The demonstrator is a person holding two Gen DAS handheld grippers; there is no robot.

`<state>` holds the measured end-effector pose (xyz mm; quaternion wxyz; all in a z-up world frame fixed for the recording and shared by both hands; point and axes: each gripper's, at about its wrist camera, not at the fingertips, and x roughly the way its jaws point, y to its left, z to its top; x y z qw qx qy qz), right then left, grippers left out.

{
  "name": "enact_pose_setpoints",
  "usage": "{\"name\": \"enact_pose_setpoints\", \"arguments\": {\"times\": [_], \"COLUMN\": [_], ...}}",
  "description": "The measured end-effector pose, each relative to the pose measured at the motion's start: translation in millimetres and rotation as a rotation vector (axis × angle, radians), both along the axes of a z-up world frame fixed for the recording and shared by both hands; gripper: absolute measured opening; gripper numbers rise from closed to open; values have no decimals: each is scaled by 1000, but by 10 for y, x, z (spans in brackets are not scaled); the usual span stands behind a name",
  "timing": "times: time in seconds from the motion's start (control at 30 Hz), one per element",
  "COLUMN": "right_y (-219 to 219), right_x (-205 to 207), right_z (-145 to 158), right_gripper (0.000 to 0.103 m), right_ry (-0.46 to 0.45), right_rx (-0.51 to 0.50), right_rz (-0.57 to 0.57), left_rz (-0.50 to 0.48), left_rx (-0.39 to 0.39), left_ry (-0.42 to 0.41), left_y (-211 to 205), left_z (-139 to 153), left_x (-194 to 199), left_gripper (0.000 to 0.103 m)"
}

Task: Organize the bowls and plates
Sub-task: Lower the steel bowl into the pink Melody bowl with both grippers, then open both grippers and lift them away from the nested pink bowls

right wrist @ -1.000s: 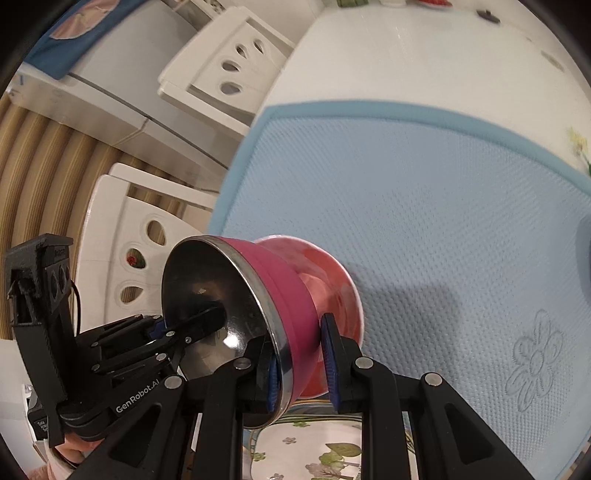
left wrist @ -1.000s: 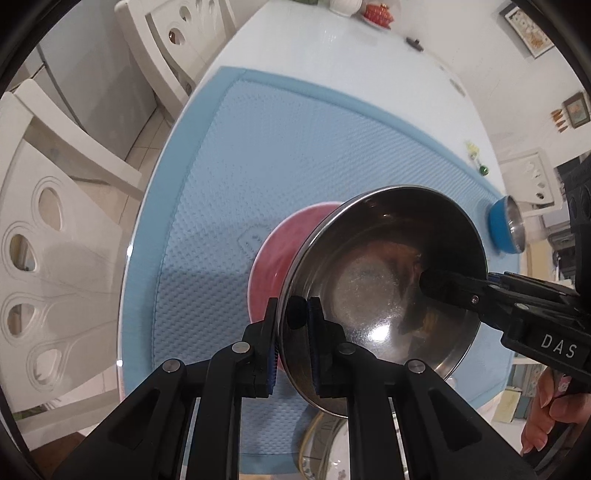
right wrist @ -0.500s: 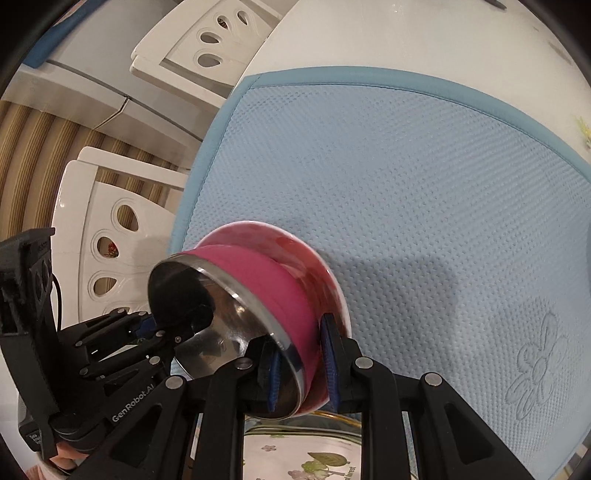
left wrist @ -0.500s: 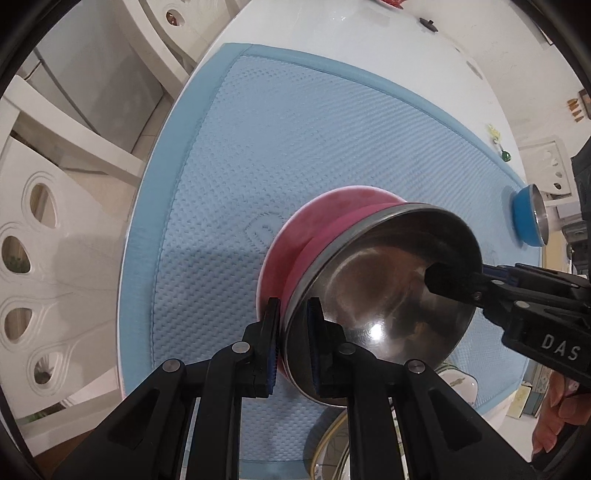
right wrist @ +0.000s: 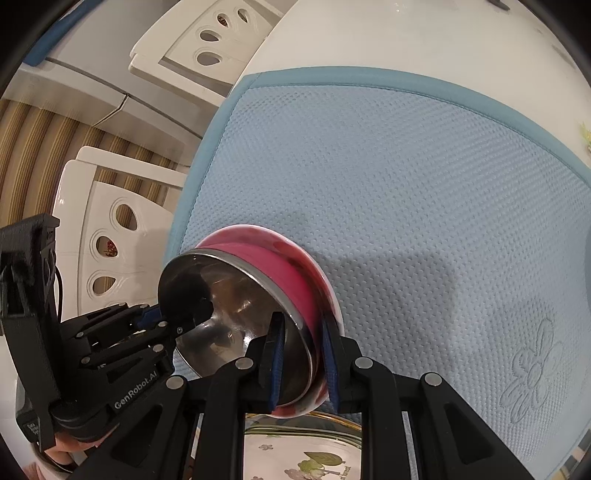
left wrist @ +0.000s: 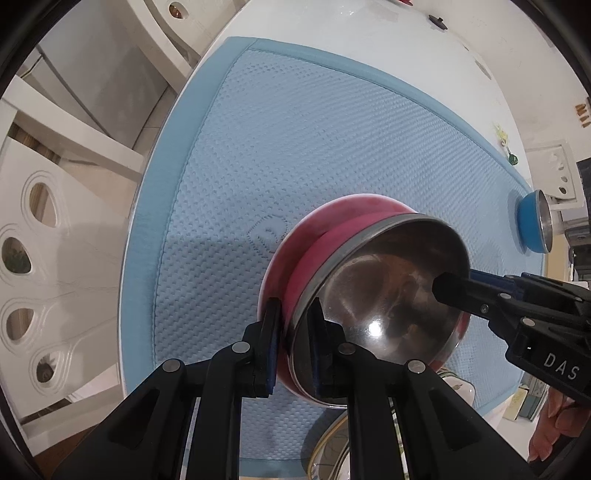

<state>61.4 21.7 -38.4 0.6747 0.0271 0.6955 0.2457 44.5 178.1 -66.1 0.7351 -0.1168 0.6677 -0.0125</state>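
A pink bowl with a steel inside (left wrist: 384,295) is held tilted above the blue mat (left wrist: 295,147), nested against a pink plate or bowl (left wrist: 332,218) behind it. My left gripper (left wrist: 293,343) is shut on its rim at the near edge. My right gripper (right wrist: 303,354) is shut on the opposite rim; the bowl shows there too (right wrist: 251,310). Each gripper appears in the other's view. A floral plate (right wrist: 303,454) lies below, near the table's front edge. A blue bowl (left wrist: 532,225) lies on its side at the mat's right edge.
White chairs (left wrist: 44,258) stand to the left of the round white table (left wrist: 332,22). Small items sit at the table's far side (left wrist: 437,22). A small green ornament (left wrist: 511,158) lies near the mat's right border.
Both grippers have carried the pink bowl lower and nearer to the mat, tilting it so its pink outside shows more. Both stay shut on the rim.
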Motion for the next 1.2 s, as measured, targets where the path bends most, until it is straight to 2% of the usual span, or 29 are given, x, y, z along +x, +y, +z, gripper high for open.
{"name": "enact_pose_setpoints", "arguments": {"times": [0.57,0.8,0.9,0.93,0.97,1.2], "right_y": [-259,-463,-606,-626,-688,-1205], "right_x": [-137,-206,-249,-260,-271,-304], "right_z": [248,357,436,455,493,859], "right_gripper": [19,19,19,19,19,19], "right_ry": [-24,-29,-35,-35,-36,-86], "right_rx": [33,68,88,95,107,168], "right_rz": [-51,-85,-99,-103,-109,-150], "left_rz": [6,15,19,20,20,-9], "left_rx": [34,72,79,84,87,91], "left_ry": [7,2,-26,-34,-46,-77], "left_y": [19,-13,-98,-138,-193,-677], "left_z": [135,247,379,425,483,748], "left_x": [11,-3,-22,-21,-23,19], "left_gripper": [13,13,16,26,28,28]}}
